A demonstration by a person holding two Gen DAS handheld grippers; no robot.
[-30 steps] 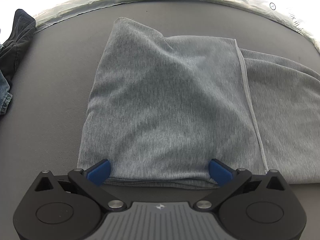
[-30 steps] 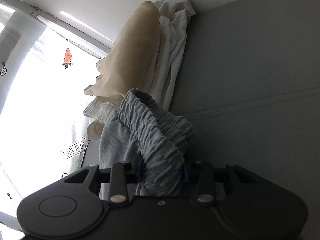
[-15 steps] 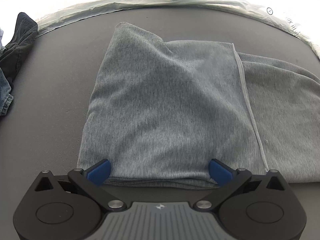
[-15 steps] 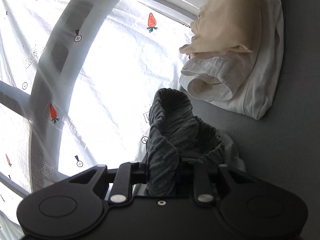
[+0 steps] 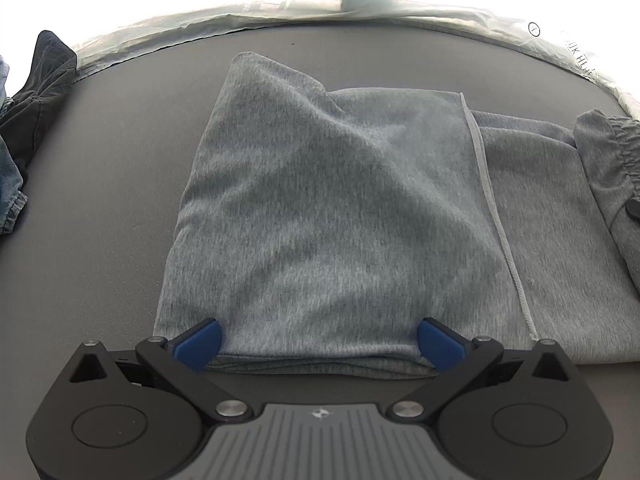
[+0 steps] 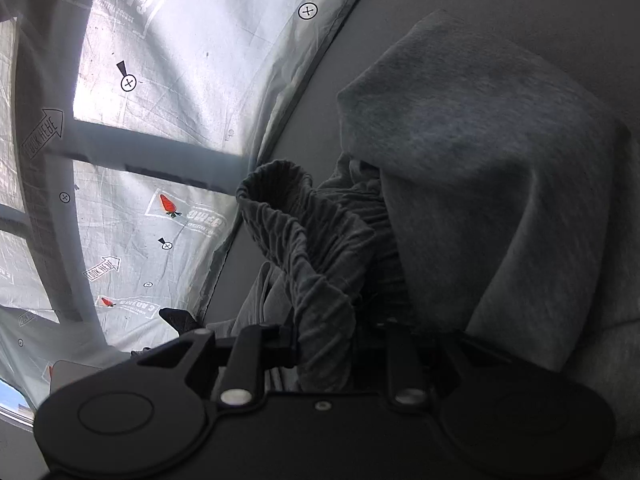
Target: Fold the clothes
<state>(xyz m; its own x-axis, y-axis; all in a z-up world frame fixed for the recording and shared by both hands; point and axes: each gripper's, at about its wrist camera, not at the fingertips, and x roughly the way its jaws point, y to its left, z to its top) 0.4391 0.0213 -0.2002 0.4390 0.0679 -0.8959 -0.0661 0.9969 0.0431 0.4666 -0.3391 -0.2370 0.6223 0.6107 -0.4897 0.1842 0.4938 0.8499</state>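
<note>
Sweatpants (image 5: 332, 216) are soft and floppy: your right gripper (image 6: 340, 352) pinches the elastic waistband (image 6: 304, 248), your left gripper (image 5: 318, 344) gapes empty astride their near fold.

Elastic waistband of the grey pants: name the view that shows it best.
Right wrist view: the gathered waistband fills the centre, clamped in the right gripper. Left wrist view catches only a sliver at its right edge.

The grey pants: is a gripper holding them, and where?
Yes. The right gripper is shut on the grey pants at the scrunchy waistband. The left gripper is open, its blue fingertips straddling the folded edge, holding nothing.
</note>
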